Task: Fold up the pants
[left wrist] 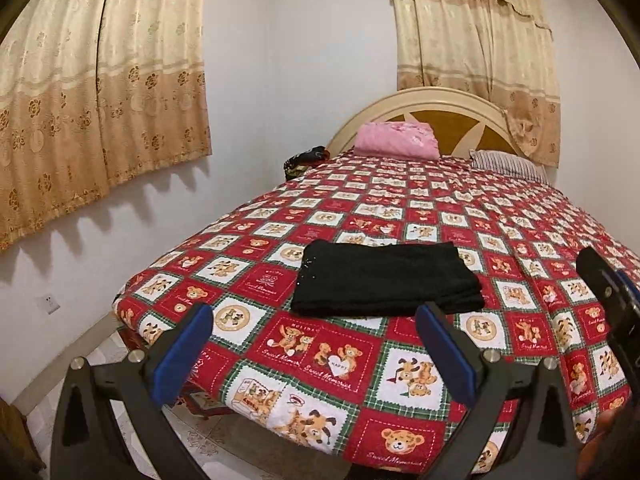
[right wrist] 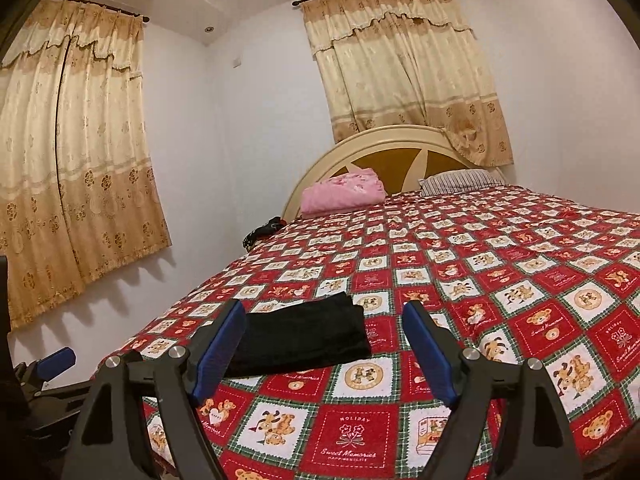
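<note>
- While I hold both tools back over the foot of the bed, the pants (left wrist: 384, 278) lie folded into a flat black rectangle on the bedspread (left wrist: 400, 208), near its bottom left corner.
- Left gripper (left wrist: 316, 316): spread wide, nothing between the blue pads (left wrist: 182, 356). Pants sit at 12 o'clock just past the tips, not touching.
- Right gripper (right wrist: 324, 316): also released, empty. In its view the pants (right wrist: 304, 334) sit at 11 o'clock, partly hidden behind the left blue pad (right wrist: 218, 350); I can't tell if the pad touches the cloth.
- Left wrist view shows the right gripper (left wrist: 612, 296) at 3 o'clock, at the frame edge. Right wrist view shows the left gripper (right wrist: 56, 360) at 9 o'clock, low, off the side of the bed.
- Bedspread (right wrist: 500, 280) is a red and white check with teddy bears, laid smooth, with layered fold edges of the pants visible on their right side.
- At 12 o'clock far end: folded pink blanket (left wrist: 396, 140) against the headboard (left wrist: 452, 108), striped pillow (left wrist: 508, 164) at 1 o'clock.
- Dark patterned bundle (left wrist: 304, 162) beside the bed's far left corner; can't tell what it is.
- Beige floral curtains (left wrist: 100, 100) at 10 o'clock, a second set (left wrist: 472, 32) behind the headboard.
- White wall socket (left wrist: 48, 303) at 9 o'clock, low on the wall.
</note>
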`<move>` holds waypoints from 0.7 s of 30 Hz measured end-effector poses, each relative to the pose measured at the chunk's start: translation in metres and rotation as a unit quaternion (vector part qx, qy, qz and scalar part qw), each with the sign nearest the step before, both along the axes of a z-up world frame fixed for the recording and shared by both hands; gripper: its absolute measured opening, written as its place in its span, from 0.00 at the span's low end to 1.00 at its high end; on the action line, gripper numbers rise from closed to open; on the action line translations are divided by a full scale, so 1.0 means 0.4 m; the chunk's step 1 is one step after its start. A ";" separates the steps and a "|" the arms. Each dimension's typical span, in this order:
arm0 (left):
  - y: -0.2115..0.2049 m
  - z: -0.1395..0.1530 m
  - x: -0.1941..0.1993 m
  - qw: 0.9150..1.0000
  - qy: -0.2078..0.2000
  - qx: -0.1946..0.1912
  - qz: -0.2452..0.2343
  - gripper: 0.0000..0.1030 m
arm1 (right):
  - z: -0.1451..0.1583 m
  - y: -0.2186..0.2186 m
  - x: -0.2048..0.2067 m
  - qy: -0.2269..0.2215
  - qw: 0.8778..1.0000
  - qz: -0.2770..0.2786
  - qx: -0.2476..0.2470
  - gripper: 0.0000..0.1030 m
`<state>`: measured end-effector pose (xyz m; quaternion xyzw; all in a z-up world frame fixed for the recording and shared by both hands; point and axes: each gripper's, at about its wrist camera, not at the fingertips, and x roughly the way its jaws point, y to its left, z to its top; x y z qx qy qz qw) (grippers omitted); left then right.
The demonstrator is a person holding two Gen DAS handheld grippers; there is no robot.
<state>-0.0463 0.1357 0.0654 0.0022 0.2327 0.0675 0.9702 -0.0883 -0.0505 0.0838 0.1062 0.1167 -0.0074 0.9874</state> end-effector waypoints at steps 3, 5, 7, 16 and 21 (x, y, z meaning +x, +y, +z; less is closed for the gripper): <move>-0.009 -0.001 -0.004 1.000 -0.001 0.010 0.001 1.00 | -0.003 -0.001 0.003 0.006 1.000 0.000 0.004 0.80; -0.011 -0.003 -0.005 1.000 0.001 0.012 -0.001 1.00 | -0.003 -0.005 0.004 0.008 1.000 0.000 0.006 0.80; -0.011 -0.004 -0.004 1.000 0.003 0.010 -0.001 1.00 | -0.003 -0.004 0.005 0.009 1.000 0.001 0.004 0.80; -0.010 -0.007 -0.002 1.000 0.007 0.011 0.001 1.00 | -0.004 -0.001 0.006 0.009 1.000 0.002 0.002 0.80; -0.009 -0.007 -0.002 1.000 0.008 0.012 0.001 1.00 | -0.008 -0.002 0.010 0.013 1.000 0.001 0.003 0.80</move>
